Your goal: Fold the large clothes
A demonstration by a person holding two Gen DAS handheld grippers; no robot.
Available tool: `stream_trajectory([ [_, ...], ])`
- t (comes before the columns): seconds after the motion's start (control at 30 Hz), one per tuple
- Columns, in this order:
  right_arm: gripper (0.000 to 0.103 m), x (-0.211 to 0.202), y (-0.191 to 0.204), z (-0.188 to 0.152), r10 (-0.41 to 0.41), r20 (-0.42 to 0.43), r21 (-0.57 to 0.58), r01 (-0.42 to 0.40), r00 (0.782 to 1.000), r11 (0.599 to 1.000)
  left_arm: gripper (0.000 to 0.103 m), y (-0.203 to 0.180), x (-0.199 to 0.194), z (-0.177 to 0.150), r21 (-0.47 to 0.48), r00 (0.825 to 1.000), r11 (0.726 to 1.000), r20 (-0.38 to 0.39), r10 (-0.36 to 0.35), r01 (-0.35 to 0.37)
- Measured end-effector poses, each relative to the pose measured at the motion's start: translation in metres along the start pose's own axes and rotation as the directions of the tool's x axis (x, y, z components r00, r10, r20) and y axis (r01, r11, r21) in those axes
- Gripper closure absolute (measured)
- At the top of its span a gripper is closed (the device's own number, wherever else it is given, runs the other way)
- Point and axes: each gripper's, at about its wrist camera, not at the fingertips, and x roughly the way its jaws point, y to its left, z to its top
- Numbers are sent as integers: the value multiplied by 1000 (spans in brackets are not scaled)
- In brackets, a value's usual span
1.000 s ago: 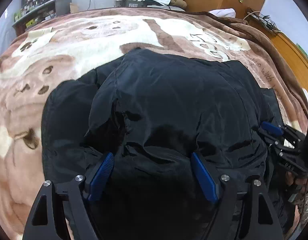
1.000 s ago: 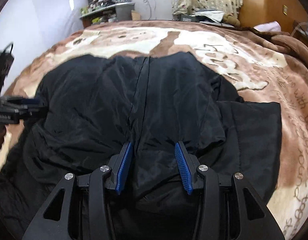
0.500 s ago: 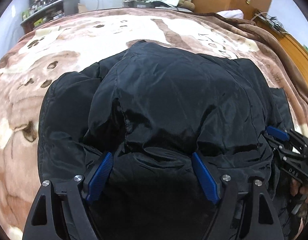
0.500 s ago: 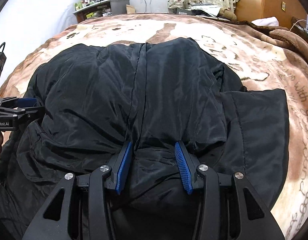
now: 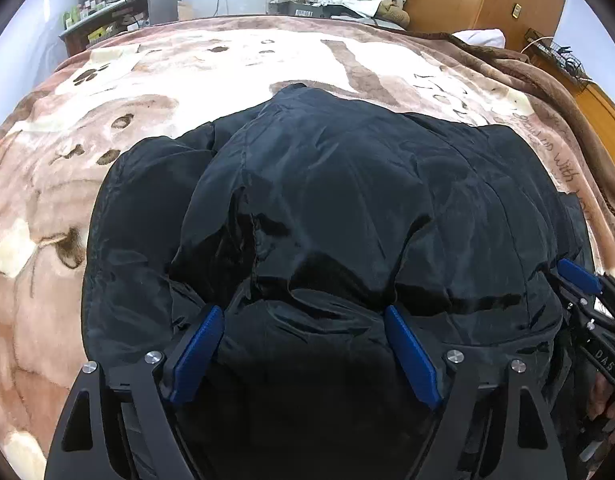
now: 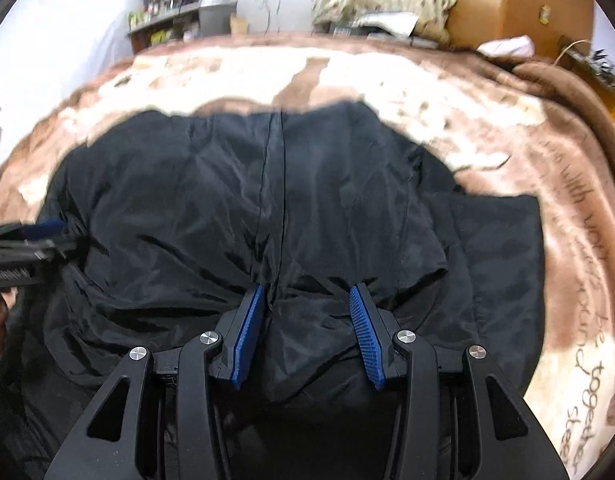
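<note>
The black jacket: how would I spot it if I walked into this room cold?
Find the bed under the brown and cream blanket, which fills most of the room. The jacket lies bunched in the blanket's middle, near its front edge. It is the only black, shiny, wrinkled thing there; a seam runs down its centre.

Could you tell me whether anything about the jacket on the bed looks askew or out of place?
Nothing damaged. The black jacket lies bunched and wrinkled on the blanket, and one flat panel sticks out sideways on its right.
</note>
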Motion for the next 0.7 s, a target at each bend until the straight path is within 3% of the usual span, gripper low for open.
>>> stream_trajectory([
  [0.23,57,20,3,-4,-6,-39,-8,6,999,1000,18,-4,-2,-3,17,1000,1000,20,13,-13],
  [0.33,57,7,-6,4,12,-58,25,-10,998,1000,18,0,-16,-2,-34,1000,999,-9,-6,6],
  [0.47,50,-45,-13,5,-21,36,80,18,999,997,19,10,-59,-13,-52,999,998,5,-45,45],
  [0.7,50,-156,-19,-22,14,148,104,-30,989,994,18,37,-155,-56,-63,991,991,57,-118,121],
])
